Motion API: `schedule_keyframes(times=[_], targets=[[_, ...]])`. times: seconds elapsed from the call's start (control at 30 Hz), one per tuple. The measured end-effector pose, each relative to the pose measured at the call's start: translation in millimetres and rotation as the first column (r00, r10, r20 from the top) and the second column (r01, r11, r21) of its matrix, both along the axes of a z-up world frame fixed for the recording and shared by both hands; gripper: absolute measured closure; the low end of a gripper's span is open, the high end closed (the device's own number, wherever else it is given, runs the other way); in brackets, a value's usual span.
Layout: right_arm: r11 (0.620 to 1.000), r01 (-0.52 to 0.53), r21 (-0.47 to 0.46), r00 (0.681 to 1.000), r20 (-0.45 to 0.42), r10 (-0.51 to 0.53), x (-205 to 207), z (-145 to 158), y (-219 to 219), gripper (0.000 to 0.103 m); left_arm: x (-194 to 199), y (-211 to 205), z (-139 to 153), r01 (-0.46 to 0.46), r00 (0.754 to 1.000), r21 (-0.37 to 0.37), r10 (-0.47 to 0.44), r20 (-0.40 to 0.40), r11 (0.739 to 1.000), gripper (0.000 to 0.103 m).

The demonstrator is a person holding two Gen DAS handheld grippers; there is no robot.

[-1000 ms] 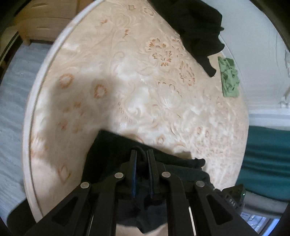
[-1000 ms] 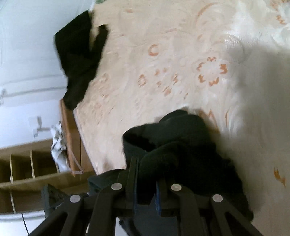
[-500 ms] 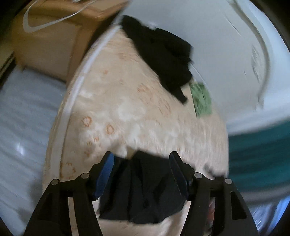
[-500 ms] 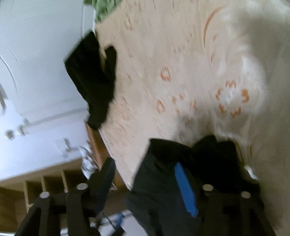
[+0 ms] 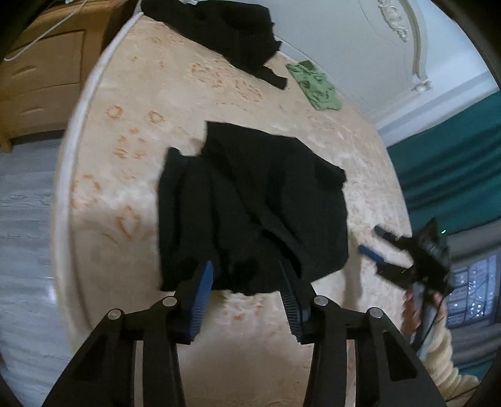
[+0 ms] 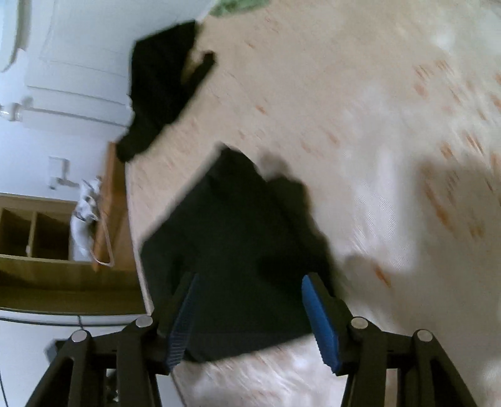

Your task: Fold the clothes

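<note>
Black left claw (image 5: 245,283) with blue ribbed pads, silver screws; cream knit sleeve (image 5: 444,372).

A black shirt (image 5: 250,206) lies bunched on the bed (image 5: 156,103). The left gripper (image 5: 245,291) sits wide apart just near it, holding nothing. The right gripper (image 5: 380,244) is beside the shirt.

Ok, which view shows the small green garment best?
The left wrist view: the green garment lies whole and fairly sharp on the bed, near the headboard beyond the far black garment. The right wrist view catches only a blurred green sliver at its top edge.
</note>
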State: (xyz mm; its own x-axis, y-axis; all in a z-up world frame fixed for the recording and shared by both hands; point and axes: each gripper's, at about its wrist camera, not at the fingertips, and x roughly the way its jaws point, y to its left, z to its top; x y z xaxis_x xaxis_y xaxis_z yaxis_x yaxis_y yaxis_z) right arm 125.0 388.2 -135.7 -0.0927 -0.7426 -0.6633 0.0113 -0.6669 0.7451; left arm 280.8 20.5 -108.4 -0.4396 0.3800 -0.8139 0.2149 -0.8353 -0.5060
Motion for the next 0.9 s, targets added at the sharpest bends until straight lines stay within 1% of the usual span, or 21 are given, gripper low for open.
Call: schedule_keyframes(times=[0.1, 0.2, 0.3, 0.37, 0.4, 0.43, 0.47, 0.53, 0.6, 0.67, 0.7, 0.73, 0.8, 0.83, 0.9], targets=[[1.0, 0.022, -0.005, 0.999, 0.024, -0.022, 10.1, -13.1, 8.4, 0.049, -3.8, 19.4, -6.1, 0.045, 0.999, -0.086, -0.044, 0.011, 0.995, 0.063], [0.999, 0.022, 0.034, 1.0, 0.011, -0.022, 14.2, -19.9, 11.3, 0.049, -4.4, 30.8, -9.8, 0.053, 0.998, -0.171, -0.05, 0.026, 0.984, 0.063], [1.0, 0.005, 0.013, 1.0, 0.015, -0.005, 16.6, -24.2, 11.8, 0.048, -4.3, 34.9, -14.2, 0.057, 0.998, -0.116, -0.056, 0.015, 0.992, 0.063], [1.0, -0.001, -0.005, 1.0, 0.011, 0.001, 15.9, -26.9, 10.1, 0.048, -4.6, 36.8, -16.0, 0.049, 0.999, -0.111, -0.049, 0.004, 0.993, 0.07], [1.0, -0.002, -0.008, 1.0, 0.01, 0.002, 15.5, -28.2, 8.3, 0.048, -4.8, 37.8, -16.8, 0.045, 0.999, -0.111, -0.046, -0.002, 0.993, 0.082], [1.0, -0.001, -0.004, 1.0, 0.008, 0.001, 15.2, -29.7, 5.2, 0.052, -4.9, 37.7, -16.5, 0.035, 0.999, -0.123, -0.036, -0.004, 0.992, 0.097], [1.0, -0.001, 0.001, 1.0, 0.006, 0.001, 14.8, -31.1, 2.1, 0.067, -4.0, 34.9, -14.1, 0.014, 1.0, -0.118, -0.016, -0.018, 0.993, 0.098], [1.0, 0.001, 0.015, 1.0, -0.008, -0.001, 15.1, -30.2, -1.5, 0.088, -0.6, 27.6, -6.6, -0.04, 0.998, -0.095, 0.035, -0.055, 0.995, 0.098], [1.0, 0.009, 0.018, 1.0, -0.02, -0.008, 15.8, -27.9, -3.0, 0.09, 2.7, 15.4, 4.2, -0.093, 0.991, -0.063, 0.087, -0.098, 0.994, 0.098], [1.0, 0.021, -0.009, 1.0, -0.007, -0.021, 16.2, -27.7, -1.6, 0.091, -1.3, 9.5, -3.1, -0.112, 0.992, -0.077, 0.107, -0.068, 0.991, 0.098], [1.0, 0.018, -0.003, 1.0, 0.004, -0.018, 16.4, -29.7, -3.1, 0.091, -6.0, 10.9, -14.2, -0.106, 0.994, -0.108, 0.105, -0.018, 0.988, 0.098], [1.0, 0.005, 0.019, 1.0, 0.011, -0.006, 16.9, -32.3, -6.2, 0.092, -7.0, 12.5, -20.3, -0.104, 0.994, -0.119, 0.106, 0.007, 0.987, 0.098], [0.995, -0.03, 0.1, 1.0, 0.005, 0.03, 21.3, -37.6, -13.7, 0.092, -7.3, 15.6, -30.0, -0.102, 0.993, -0.13, 0.109, 0.044, 0.986, 0.098], [0.994, -0.031, 0.102, 1.0, 0.008, 0.03, 22.7, -38.9, -13.9, 0.091, -7.5, 17.1, -34.8, -0.101, 0.992, -0.136, 0.11, 0.062, 0.986, 0.098], [0.996, -0.04, 0.086, 0.999, 0.007, 0.039, 23.4, -35.9, -11.8, 0.086, -5.1, 14.8, -26.3, -0.116, 0.991, -0.1, 0.121, 0.05, 0.988, 0.097]])
